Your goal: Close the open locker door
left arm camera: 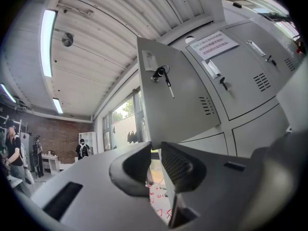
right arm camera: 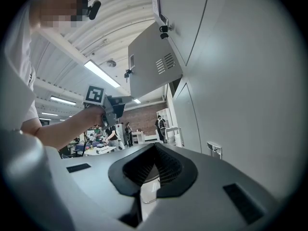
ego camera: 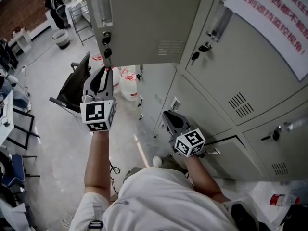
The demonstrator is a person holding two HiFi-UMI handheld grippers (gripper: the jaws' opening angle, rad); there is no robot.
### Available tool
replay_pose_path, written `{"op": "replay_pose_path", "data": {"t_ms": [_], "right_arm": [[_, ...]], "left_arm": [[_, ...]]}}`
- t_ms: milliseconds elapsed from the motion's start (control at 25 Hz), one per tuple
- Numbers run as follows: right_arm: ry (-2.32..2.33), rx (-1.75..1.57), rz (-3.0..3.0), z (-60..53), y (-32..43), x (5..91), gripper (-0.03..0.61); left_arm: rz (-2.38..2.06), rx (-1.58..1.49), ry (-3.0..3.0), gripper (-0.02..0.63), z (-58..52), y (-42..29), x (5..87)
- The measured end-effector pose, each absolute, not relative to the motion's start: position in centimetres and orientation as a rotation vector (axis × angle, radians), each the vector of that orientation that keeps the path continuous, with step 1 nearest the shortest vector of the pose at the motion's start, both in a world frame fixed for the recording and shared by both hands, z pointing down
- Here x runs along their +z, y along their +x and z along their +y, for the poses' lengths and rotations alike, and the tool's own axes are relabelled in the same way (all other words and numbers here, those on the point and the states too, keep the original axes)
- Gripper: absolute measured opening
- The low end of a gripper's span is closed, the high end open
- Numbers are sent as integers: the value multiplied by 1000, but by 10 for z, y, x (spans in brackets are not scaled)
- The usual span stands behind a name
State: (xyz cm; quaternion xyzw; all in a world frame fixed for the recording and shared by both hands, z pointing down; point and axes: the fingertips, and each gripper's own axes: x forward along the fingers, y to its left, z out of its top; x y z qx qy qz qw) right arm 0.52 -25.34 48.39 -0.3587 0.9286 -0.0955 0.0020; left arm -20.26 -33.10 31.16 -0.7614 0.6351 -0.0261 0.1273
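Left gripper [left arm camera: 155,151]: jaws part-way apart, nothing clamped. It is raised just under the free lower corner of the locker door [ego camera: 144,18], below the keys [ego camera: 107,44], probably placed there to push the panel shut.

Right gripper [right arm camera: 154,149]: tips together, empty. It is held low beside the lower lockers, likely parked clear of the swing.

Door: upper tier, hinged at right on the locker bank [ego camera: 231,81]. It stands swung out, free edge pointing left and away from the bank, long axis upright.
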Motion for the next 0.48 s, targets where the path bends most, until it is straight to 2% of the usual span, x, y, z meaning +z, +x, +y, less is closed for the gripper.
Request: {"op": "replay_pose_path", "data": {"t_ms": [480], "right_arm": [[-1151, -294, 2897, -262, 15, 480, 9]], "left_arm": [[1886, -111, -2178, 57, -362, -208, 311]]}}
